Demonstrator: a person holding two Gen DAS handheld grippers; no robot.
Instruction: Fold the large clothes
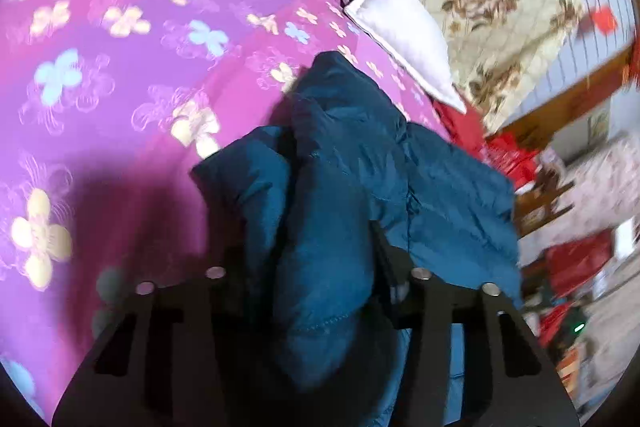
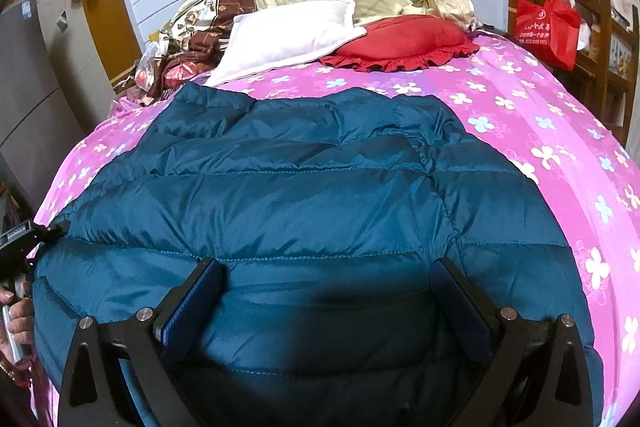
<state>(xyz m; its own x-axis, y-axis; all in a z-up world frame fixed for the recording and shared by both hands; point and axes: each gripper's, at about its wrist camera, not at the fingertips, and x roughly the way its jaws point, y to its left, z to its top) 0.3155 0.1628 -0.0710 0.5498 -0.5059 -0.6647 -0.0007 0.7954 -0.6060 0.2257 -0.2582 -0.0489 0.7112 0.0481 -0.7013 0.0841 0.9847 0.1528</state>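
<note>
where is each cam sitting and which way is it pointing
Left wrist: rides the left claw, tilted and blurred, looking across the pink floral bedspread; its black fingers are clamped on a lifted bunch of the blue puffer jacket.
Right wrist: rides the right claw, open above the spread jacket, facing the white pillow; the left hand shows.
Shared: jacket, bedspread, pillow.
</note>
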